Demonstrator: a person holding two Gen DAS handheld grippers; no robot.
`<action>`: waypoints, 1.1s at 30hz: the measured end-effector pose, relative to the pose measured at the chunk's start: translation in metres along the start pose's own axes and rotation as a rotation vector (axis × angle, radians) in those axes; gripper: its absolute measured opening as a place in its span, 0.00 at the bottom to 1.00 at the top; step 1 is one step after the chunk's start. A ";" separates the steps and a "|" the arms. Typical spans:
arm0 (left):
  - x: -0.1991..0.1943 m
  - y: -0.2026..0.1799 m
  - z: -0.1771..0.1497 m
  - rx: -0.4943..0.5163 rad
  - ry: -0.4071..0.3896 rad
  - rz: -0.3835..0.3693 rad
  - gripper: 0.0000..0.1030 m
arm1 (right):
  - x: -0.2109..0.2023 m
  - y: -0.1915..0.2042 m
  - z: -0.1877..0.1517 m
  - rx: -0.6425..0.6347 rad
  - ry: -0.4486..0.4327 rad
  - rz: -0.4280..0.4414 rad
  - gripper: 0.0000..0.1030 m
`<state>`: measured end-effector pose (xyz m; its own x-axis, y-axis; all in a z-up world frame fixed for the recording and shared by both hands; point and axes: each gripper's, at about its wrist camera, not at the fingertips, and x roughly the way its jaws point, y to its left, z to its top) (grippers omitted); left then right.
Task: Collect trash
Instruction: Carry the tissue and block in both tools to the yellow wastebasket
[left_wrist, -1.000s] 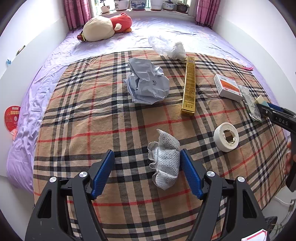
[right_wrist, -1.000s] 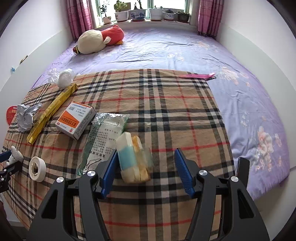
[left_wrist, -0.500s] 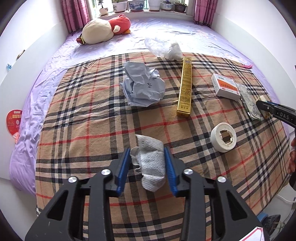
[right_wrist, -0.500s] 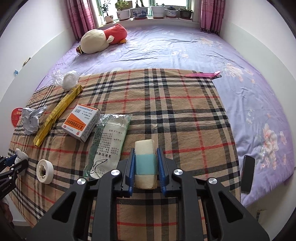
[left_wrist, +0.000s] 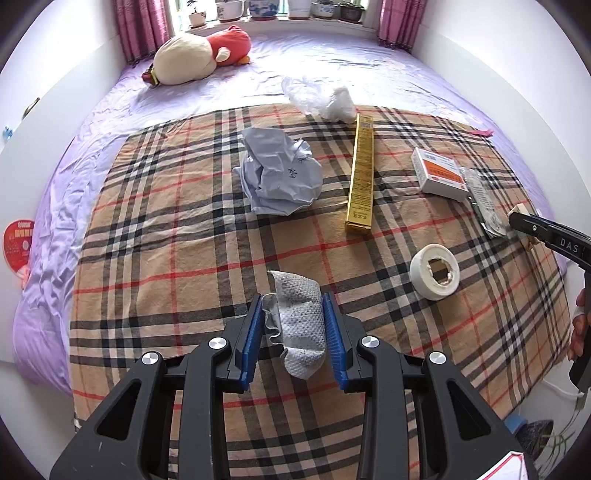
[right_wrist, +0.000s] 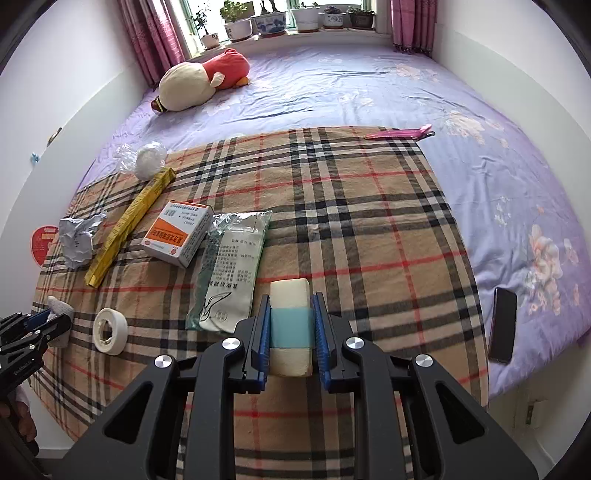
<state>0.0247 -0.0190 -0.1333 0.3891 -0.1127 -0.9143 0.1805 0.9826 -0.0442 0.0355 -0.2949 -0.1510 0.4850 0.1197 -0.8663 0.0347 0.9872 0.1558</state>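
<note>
Low in the left wrist frame, the left gripper (left_wrist: 297, 334) is clamped on a crumpled grey wipe (left_wrist: 301, 325) above the plaid blanket (left_wrist: 177, 258) on the bed. At bottom centre of the right wrist frame, the right gripper (right_wrist: 290, 338) squeezes a cream sponge with a blue band (right_wrist: 290, 326). A tape roll (left_wrist: 435, 272), gold box (left_wrist: 360, 175) and crumpled paper (left_wrist: 280, 175) lie further up the blanket.

Home bedroom: bed (right_wrist: 332, 88) with purple sheet, plaid blanket (right_wrist: 351, 229), plush toy (right_wrist: 199, 79), magenta curtains (right_wrist: 151, 37), potted plants (right_wrist: 236, 20) on windowsill.
</note>
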 end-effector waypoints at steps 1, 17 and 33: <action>-0.001 0.000 0.000 0.006 0.001 -0.005 0.31 | -0.003 0.000 -0.003 0.011 -0.001 0.005 0.22; -0.028 -0.015 0.015 0.148 -0.019 -0.131 0.27 | -0.052 0.008 -0.054 0.130 -0.034 0.029 0.21; -0.002 0.002 -0.009 0.137 -0.014 -0.017 0.68 | -0.053 0.012 -0.068 0.177 -0.018 0.031 0.21</action>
<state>0.0159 -0.0151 -0.1352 0.3973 -0.1321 -0.9081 0.3082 0.9513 -0.0035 -0.0494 -0.2818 -0.1356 0.5042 0.1460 -0.8512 0.1723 0.9488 0.2648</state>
